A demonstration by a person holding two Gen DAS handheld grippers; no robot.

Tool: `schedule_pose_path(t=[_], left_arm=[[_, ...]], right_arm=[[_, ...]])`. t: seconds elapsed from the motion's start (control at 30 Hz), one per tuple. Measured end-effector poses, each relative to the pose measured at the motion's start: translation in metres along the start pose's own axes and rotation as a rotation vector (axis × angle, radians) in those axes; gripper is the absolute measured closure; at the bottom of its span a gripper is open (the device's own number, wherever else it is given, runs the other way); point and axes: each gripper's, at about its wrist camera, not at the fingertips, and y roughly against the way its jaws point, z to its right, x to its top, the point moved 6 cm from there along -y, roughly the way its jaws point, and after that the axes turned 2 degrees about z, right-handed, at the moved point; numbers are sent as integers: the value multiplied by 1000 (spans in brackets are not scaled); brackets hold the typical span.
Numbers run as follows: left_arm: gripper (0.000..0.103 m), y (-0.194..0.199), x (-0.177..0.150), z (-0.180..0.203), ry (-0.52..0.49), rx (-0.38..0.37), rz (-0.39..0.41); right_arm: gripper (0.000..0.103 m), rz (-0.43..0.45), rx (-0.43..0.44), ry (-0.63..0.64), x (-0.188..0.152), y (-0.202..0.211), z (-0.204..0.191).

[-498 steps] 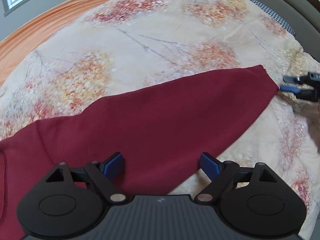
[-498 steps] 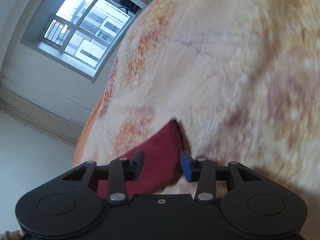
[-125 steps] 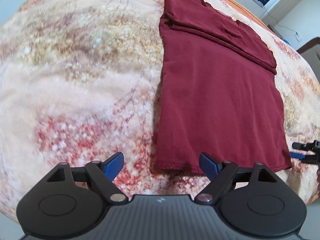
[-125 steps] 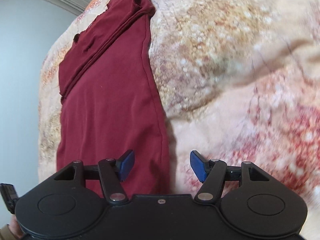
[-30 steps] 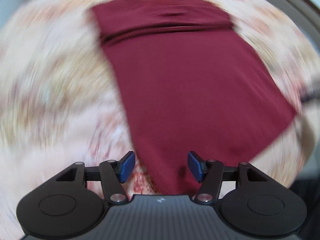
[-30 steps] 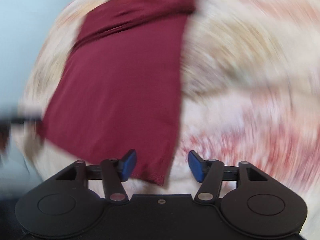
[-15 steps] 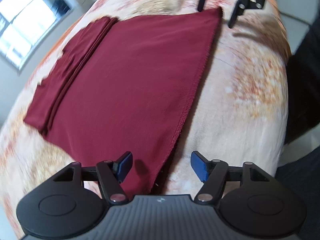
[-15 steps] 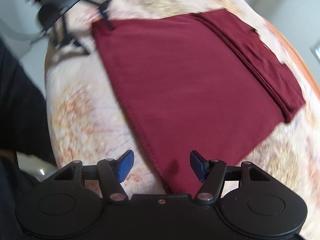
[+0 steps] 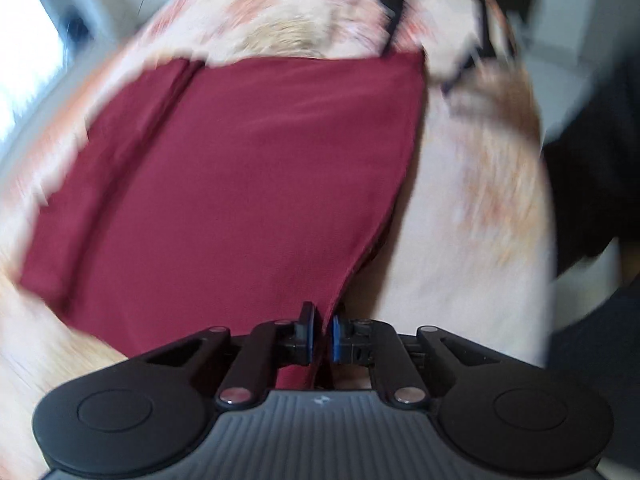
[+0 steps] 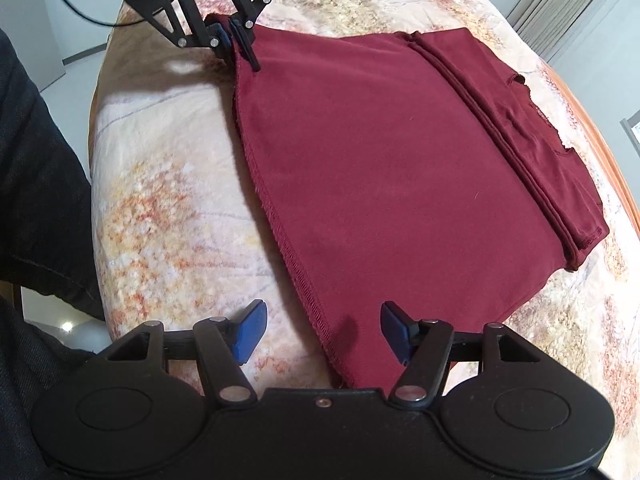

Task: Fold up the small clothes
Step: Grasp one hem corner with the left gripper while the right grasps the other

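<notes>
A dark red garment (image 10: 392,152) lies flat on the floral bedspread (image 10: 172,216), its sleeves folded in along the far side. My left gripper (image 9: 322,338) is shut on the hem corner of the garment (image 9: 248,184) and lifts it slightly; it also shows in the right wrist view (image 10: 234,38) at the far hem corner. My right gripper (image 10: 320,330) is open, its fingers straddling the near hem corner. In the left wrist view the right gripper (image 9: 452,40) shows blurred at the far corner.
The bed's edge runs along the hem side, with a person's dark trousers (image 10: 36,184) standing against it. A curtain (image 10: 568,4) and wall are beyond the bed at the far right. An orange sheet (image 10: 612,168) borders the bedspread.
My left gripper has closed on the hem corner and raised it a little. My right gripper has stayed open over the other hem corner.
</notes>
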Motion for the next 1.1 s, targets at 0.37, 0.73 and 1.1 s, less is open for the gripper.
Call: schedule_pose_path(t=[0.37,0.73,1.1], left_arm=[[94,-4,-4,-93,538,-58,4],[94,-12,-4,-106,592,-67,10],[94,-10,-3,-107,571,-53,5]], right_arm=[[34,15,6,18,12,-12,6],[48,-66,-2,137,-3,-25,6],[98,-50,22,-24,-2,-17,42]])
